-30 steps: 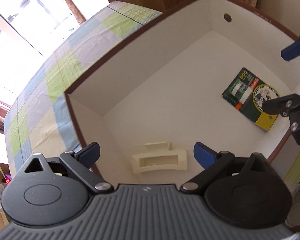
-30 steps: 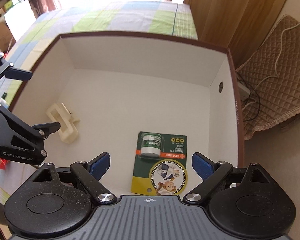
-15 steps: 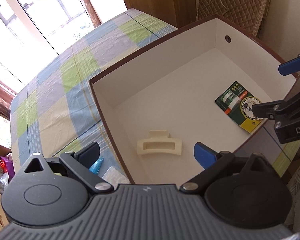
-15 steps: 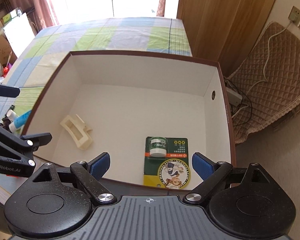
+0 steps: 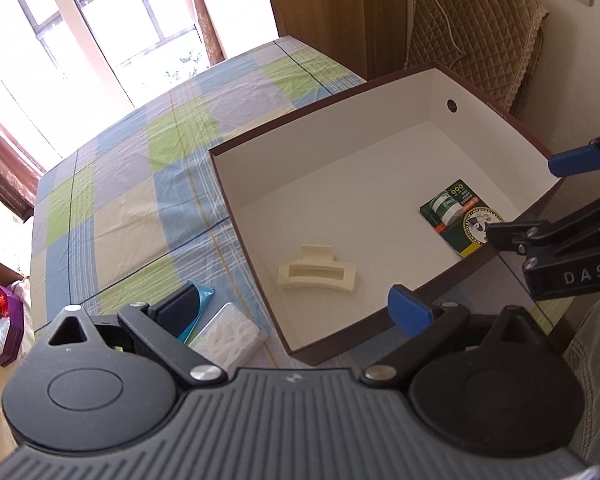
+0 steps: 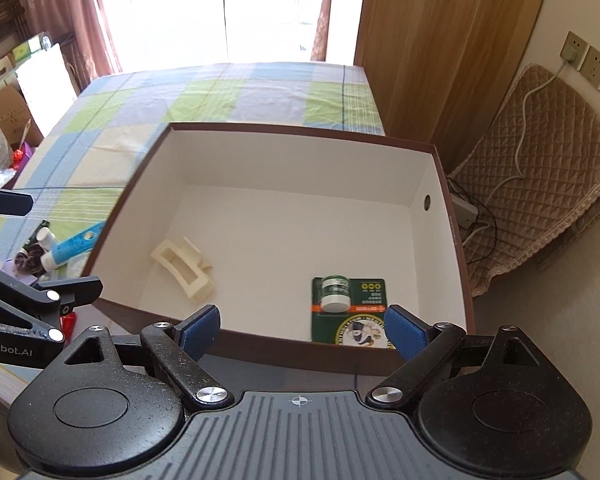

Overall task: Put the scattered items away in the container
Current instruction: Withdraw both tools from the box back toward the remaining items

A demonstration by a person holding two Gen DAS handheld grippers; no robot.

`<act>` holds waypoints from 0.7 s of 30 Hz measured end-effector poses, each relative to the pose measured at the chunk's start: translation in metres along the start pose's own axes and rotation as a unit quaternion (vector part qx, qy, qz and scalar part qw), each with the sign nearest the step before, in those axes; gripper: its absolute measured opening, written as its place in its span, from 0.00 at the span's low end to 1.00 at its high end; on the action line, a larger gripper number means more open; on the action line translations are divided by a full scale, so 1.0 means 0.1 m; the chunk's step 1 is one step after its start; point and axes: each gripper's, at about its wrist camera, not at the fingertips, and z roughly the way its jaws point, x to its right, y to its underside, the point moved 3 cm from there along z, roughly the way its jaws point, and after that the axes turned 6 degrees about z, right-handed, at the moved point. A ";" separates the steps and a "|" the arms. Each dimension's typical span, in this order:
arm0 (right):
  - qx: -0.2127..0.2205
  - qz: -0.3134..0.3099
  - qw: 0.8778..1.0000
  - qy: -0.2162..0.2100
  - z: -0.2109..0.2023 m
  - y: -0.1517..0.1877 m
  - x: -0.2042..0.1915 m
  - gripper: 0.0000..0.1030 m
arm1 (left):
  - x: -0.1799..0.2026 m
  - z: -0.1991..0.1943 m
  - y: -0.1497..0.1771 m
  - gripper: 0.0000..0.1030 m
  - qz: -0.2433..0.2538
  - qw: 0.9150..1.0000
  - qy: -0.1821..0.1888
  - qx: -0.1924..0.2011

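A brown box with a white inside (image 5: 384,128) (image 6: 300,134) stands on the checked tablecloth. Inside lie a cream hair claw clip (image 5: 317,273) (image 6: 182,265) and a green carded balm pack (image 5: 458,216) (image 6: 348,305). My left gripper (image 5: 294,312) is open and empty, hovering over the box's near left corner. My right gripper (image 6: 302,332) is open and empty above the box's near wall. Outside the box, to its left, lie a blue tube (image 5: 198,310) (image 6: 74,246) and a clear case of white picks (image 5: 230,334).
The checked tablecloth (image 5: 132,184) stretches left and far of the box. A small cluster of items (image 6: 30,258) sits by the blue tube. A quilted pad with a cable (image 6: 540,160) lies on the floor to the right, under wall sockets (image 6: 586,60).
Both grippers have pulled up and back out of the box, staying open. The box looks smaller, and the blue tube and picks case outside it have come into view.
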 end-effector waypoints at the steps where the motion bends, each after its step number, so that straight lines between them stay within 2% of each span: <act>1: 0.003 -0.001 1.000 -0.001 -0.02 0.01 -0.03 0.91 | -0.01 -0.03 0.02 0.96 -0.004 1.000 0.001 0.002; 14: 0.038 0.013 0.999 -0.027 -0.21 0.14 -0.26 0.91 | -0.18 -0.34 0.25 0.96 -0.048 0.999 -0.002 0.022; 21: 0.048 0.015 0.998 -0.050 -0.19 0.22 -0.43 0.91 | -0.28 -0.38 0.42 0.96 -0.062 0.998 -0.008 0.016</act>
